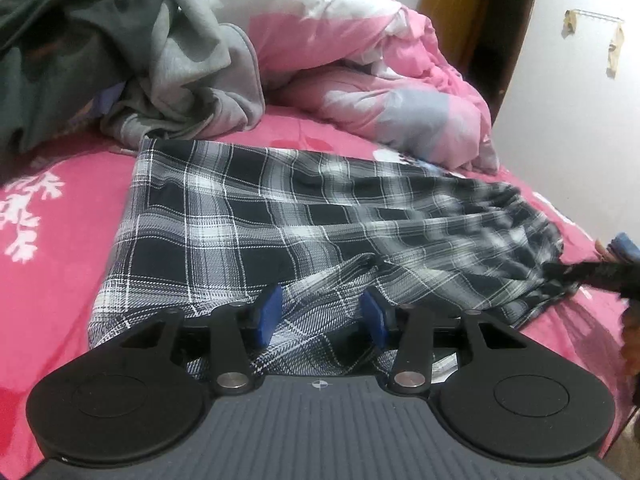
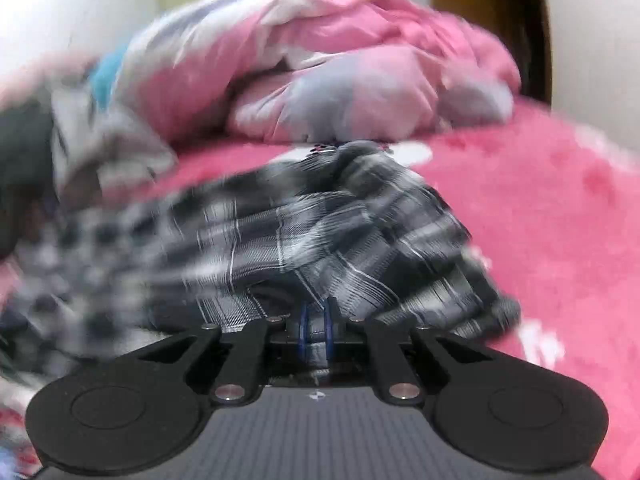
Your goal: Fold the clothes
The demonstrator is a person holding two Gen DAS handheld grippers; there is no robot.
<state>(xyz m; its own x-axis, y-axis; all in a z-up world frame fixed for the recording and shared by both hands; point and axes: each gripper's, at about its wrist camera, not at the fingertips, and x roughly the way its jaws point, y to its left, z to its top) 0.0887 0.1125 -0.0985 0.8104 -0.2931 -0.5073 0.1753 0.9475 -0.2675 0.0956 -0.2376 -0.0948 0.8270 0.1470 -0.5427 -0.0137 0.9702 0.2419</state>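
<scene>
A black-and-white plaid garment [image 1: 248,208] lies spread across the pink bed sheet [image 1: 52,264], its left part flat and its right part gathered into folds. My left gripper [image 1: 320,316] sits low over the garment's near edge. Its blue pads [image 1: 268,312] stand apart, with a ridge of plaid cloth running between them and no visible pinch. My right gripper [image 2: 316,332] is shut on a bunch of the plaid garment [image 2: 320,232], which is blurred with motion. In the left wrist view the right gripper [image 1: 576,274] shows as a dark blur at the cloth's right end.
A grey hoodie [image 1: 192,72] and a dark garment [image 1: 60,20] are piled at the back left. A rumpled pink quilt [image 1: 360,60] lies behind the plaid. A wooden door [image 1: 460,12] and white wall stand to the right, past the bed's edge.
</scene>
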